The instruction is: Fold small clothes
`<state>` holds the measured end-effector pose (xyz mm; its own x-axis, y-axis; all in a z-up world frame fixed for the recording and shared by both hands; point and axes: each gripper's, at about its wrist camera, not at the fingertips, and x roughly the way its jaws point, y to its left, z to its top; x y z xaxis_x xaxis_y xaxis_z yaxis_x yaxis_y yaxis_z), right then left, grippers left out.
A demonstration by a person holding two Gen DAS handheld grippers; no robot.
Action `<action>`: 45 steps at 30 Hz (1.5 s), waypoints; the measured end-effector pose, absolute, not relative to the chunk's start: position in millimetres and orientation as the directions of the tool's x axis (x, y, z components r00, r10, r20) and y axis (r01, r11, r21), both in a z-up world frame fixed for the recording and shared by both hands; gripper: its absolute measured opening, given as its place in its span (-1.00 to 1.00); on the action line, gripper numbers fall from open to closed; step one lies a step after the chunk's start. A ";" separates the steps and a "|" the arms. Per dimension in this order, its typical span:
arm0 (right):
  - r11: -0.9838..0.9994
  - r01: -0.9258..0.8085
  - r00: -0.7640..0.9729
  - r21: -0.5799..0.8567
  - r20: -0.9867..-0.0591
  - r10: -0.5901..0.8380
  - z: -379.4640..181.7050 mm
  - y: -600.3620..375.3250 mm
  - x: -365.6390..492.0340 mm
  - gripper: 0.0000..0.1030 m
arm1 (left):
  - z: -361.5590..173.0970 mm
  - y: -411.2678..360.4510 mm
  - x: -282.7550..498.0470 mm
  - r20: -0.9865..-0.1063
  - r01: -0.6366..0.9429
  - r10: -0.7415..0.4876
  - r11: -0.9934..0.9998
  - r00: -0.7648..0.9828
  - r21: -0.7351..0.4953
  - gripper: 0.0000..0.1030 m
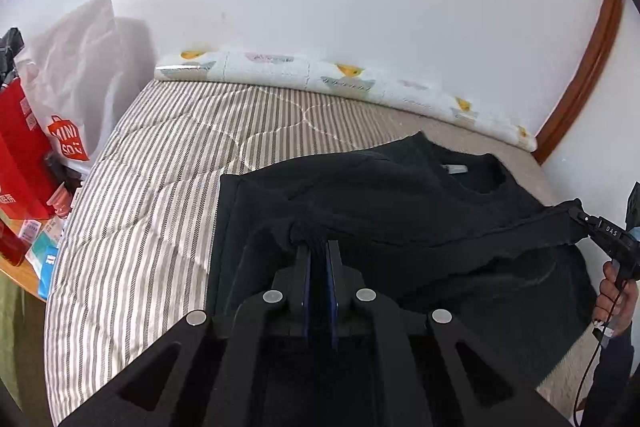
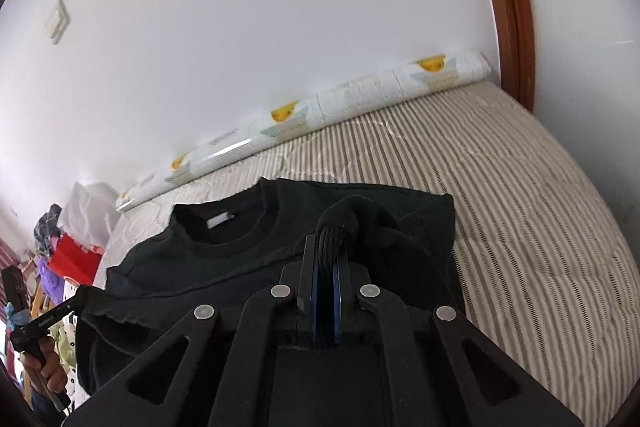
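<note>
On striped bed (image 1: pixel 168 163), black sweater (image 1: pixel 400 195) pinched by both hand-held grippers (image 1: pixel 319 247) (image 2: pixel 328 247)

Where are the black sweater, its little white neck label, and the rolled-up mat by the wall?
Black sweater (image 2: pixel 224 267), right wrist view, chest below collar.
Neck label (image 2: pixel 221 220), right wrist view, its middle.
Rolled-up mat (image 1: pixel 280 71), left wrist view, its printed side.

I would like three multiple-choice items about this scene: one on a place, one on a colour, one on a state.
1. Where does the black knit sweater lie?
A. on the striped quilted bedcover
B. on a chair
C. on the floor

2. What colour is the label inside its collar?
A. red
B. white
C. green

3. How are the left gripper and right gripper?
A. both open
B. one open
C. both shut on fabric

Answers: 1 A, stripes surround it; 2 B, pale tag in the neckline; 3 C, bunched cloth sits between each pair of fingers.
</note>
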<state>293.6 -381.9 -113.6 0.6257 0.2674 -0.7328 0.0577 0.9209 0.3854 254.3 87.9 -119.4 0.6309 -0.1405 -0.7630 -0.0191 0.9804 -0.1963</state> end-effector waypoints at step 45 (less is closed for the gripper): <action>0.975 -0.025 0.539 0.222 -0.818 0.200 -124.5 -331.7 351.1 -0.28 | -130.4 93.0 293.1 -0.781 0.022 -0.154 0.984 0.605 -0.178 -0.49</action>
<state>351.2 -331.7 -124.5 0.5394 0.2005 -0.8178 -0.0255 0.9747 0.2221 293.1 93.0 -130.4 0.6055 -0.1544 -0.7807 0.0220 0.9839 -0.1776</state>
